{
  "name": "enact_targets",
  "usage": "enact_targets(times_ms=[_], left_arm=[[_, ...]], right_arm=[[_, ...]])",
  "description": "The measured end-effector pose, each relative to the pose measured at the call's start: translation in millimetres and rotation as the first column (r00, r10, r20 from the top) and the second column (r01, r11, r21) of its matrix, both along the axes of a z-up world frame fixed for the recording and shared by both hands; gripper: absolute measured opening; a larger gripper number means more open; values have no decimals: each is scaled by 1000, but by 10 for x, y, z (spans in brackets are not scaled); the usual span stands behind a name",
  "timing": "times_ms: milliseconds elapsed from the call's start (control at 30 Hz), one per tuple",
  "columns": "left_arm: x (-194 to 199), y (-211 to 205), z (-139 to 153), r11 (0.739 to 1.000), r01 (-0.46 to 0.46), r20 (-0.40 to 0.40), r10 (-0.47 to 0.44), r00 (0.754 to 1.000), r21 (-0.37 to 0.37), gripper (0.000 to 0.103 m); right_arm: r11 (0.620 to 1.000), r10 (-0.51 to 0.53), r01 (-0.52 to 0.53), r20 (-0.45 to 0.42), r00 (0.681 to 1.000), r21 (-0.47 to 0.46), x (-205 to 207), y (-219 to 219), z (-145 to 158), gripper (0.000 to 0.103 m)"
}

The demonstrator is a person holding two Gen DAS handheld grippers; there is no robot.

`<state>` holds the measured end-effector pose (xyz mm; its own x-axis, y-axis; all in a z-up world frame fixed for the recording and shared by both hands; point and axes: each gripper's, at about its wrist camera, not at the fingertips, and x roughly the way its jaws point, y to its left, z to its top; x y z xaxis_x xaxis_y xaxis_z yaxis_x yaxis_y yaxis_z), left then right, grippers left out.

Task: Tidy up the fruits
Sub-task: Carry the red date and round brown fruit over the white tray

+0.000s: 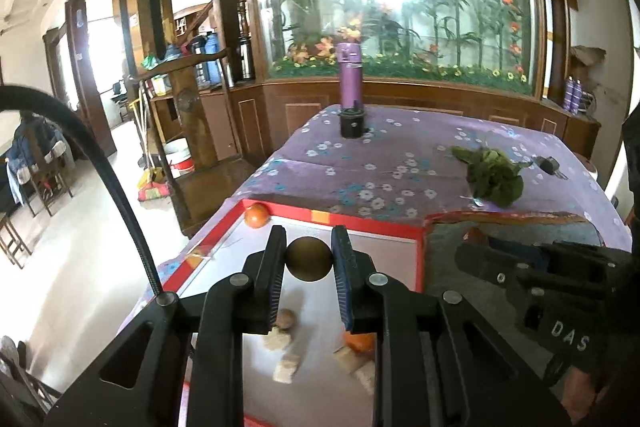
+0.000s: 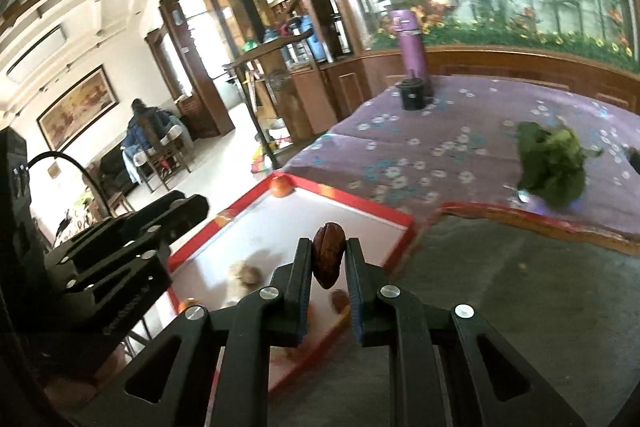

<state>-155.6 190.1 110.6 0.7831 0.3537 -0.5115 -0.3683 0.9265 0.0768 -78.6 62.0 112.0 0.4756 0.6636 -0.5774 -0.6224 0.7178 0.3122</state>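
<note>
The left gripper [image 1: 309, 259] pinches a dark round fruit [image 1: 309, 259], the right gripper [image 2: 329, 261] clamps a wrinkled brown date [image 2: 329, 254], both above the red-rimmed tray [image 1: 416, 239] (purple flowered tablecloth [image 1: 380, 163] beyond).

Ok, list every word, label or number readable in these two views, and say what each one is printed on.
"DAS": white letters on the black body of the right gripper, seen from the left wrist view; possibly cut off.
Embossed lettering on the black body of the left gripper, in the right wrist view: too blurred to read.
Emblem on the tall purple flask: too small to read.
</note>
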Motion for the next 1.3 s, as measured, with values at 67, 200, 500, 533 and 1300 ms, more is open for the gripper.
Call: enact_targets(times_ms=[67,200,500,533,1300], left_arm=[[-44,75,-15,1000,-11,5,11,1000,-11,20],[-99,178,-33,999,-30,8,30,1000,-20,20],[-162,334,-109,998,-53,-2,53,999,-29,20],[-161,344,-125,998,-55,-8,55,998,-26,20],[-52,408,-451,997,-78,-119,79,990,10,21]], right_arm=[[1000,19,-19,1,1000,-5,-74,123,-10,16],[999,48,-48,-2,999,-17,-152,281,-69,16],[995,85,-86,-22,996,-44,-222,526,-197,16],[995,89,-90,-29,996,-48,-223,544,-219,16],[988,84,-99,-121,989,-120,-153,703,-670,18]])
